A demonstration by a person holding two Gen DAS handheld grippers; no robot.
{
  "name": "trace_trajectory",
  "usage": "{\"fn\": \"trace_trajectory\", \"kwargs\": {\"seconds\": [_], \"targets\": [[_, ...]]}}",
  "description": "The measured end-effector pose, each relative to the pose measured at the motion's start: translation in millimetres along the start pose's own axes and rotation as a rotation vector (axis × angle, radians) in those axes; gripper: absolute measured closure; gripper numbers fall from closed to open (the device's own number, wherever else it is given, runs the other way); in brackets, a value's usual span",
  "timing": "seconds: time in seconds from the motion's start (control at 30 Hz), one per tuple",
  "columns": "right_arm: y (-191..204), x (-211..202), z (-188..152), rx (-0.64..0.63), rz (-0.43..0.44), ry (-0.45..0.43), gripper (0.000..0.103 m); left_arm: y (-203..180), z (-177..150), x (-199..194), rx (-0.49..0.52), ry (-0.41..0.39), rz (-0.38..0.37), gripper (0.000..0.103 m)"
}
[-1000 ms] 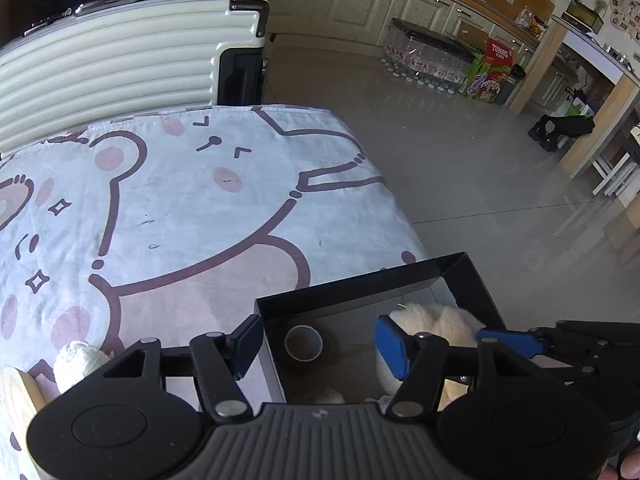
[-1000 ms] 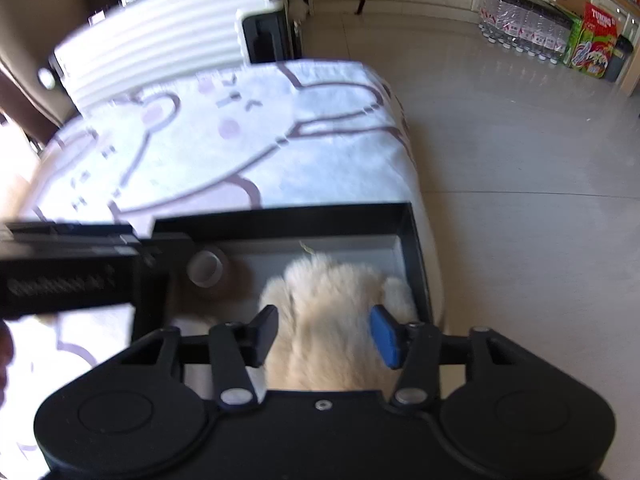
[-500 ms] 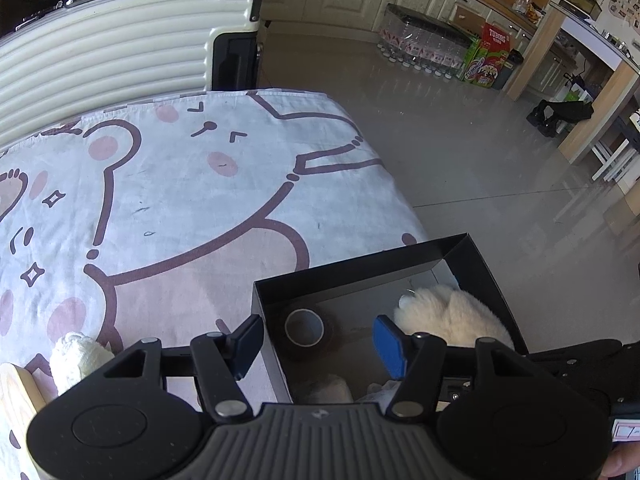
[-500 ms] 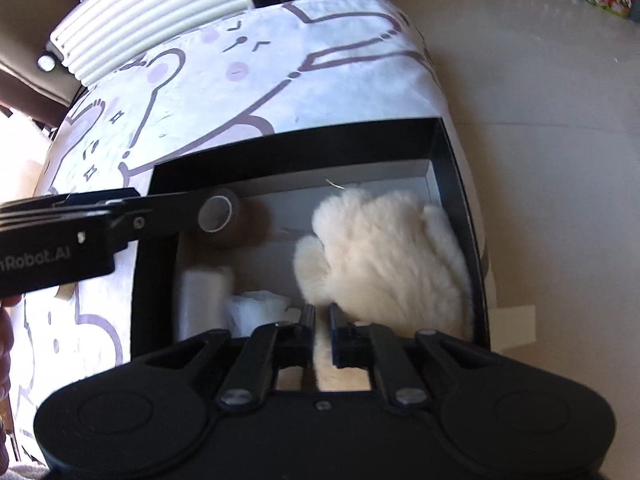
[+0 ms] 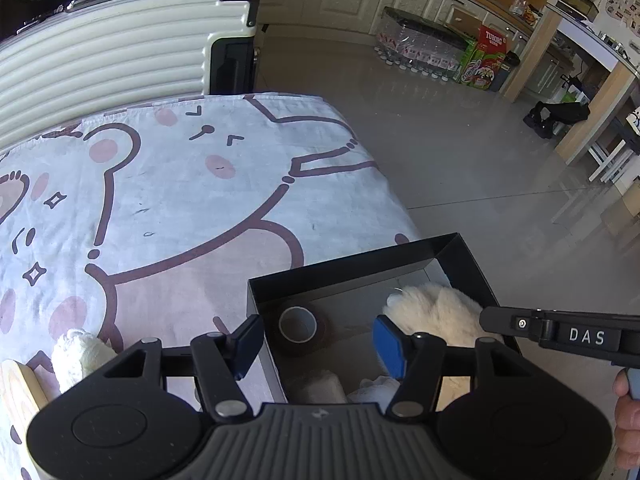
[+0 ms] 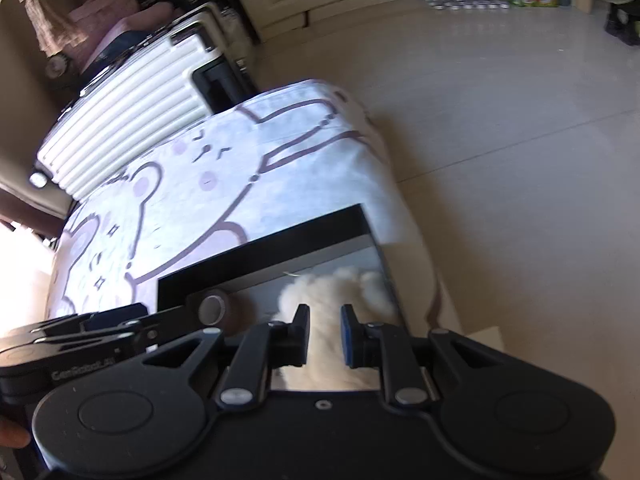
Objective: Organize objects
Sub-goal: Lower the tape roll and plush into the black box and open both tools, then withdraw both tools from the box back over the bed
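Note:
A black box [image 5: 352, 266] sits at the near right corner of the bear-print table. Inside lie a cream plush toy [image 5: 436, 308], a brown tape roll [image 5: 298, 324] and small white items [image 5: 324, 386]. My left gripper [image 5: 318, 342] is open and empty, its jaws straddling the box's left wall above the tape roll. My right gripper [image 6: 325, 334] hovers over the plush [image 6: 340, 284] with its jaws partly open and a narrow gap between them; it holds nothing. The box [image 6: 260, 246] and tape roll [image 6: 214, 308] also show in the right wrist view.
A white fluffy item [image 5: 76, 354] and a wooden piece [image 5: 18, 390] lie at the table's near left. A cream suitcase [image 5: 120, 52] stands behind the table. The table edge drops to tiled floor [image 5: 460, 168] on the right. Bottles and cartons [image 5: 436, 60] line the far cabinets.
My right gripper was shut low over the box half a second ago; it has opened a little, lifted and tilted. The plush stays in the box. My left gripper has barely moved.

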State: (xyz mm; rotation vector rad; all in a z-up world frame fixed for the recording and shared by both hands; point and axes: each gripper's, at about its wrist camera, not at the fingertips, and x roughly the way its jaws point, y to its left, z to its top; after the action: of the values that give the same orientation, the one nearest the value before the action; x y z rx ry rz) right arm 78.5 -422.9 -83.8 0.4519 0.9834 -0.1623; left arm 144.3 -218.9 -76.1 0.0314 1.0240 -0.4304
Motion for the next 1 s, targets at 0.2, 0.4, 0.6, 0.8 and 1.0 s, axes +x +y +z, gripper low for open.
{"fn": "trace_trajectory", "kwargs": {"seconds": [0.2,0.4,0.6,0.8,1.0], "targets": [[2,-11,-7,-0.032,-0.041,-0.005,0.082,-4,-3,-13,0.009,-0.011,0.006,0.042],[12,-26,-17,-0.079,-0.09,-0.027,0.073,-2,-8,-33,0.014,-0.025,0.032,0.042],[22,-45,-25,-0.109,-0.132,-0.057,0.055,3,-14,-54,-0.001,-0.029,0.061,0.041],[27,-65,-34,-0.136,-0.158,-0.081,0.045,3,-22,-72,-0.007,-0.039,0.089,0.036],[29,-82,-42,-0.149,-0.179,-0.104,0.038,-1,-29,-88,0.01,-0.058,0.14,0.022]]}}
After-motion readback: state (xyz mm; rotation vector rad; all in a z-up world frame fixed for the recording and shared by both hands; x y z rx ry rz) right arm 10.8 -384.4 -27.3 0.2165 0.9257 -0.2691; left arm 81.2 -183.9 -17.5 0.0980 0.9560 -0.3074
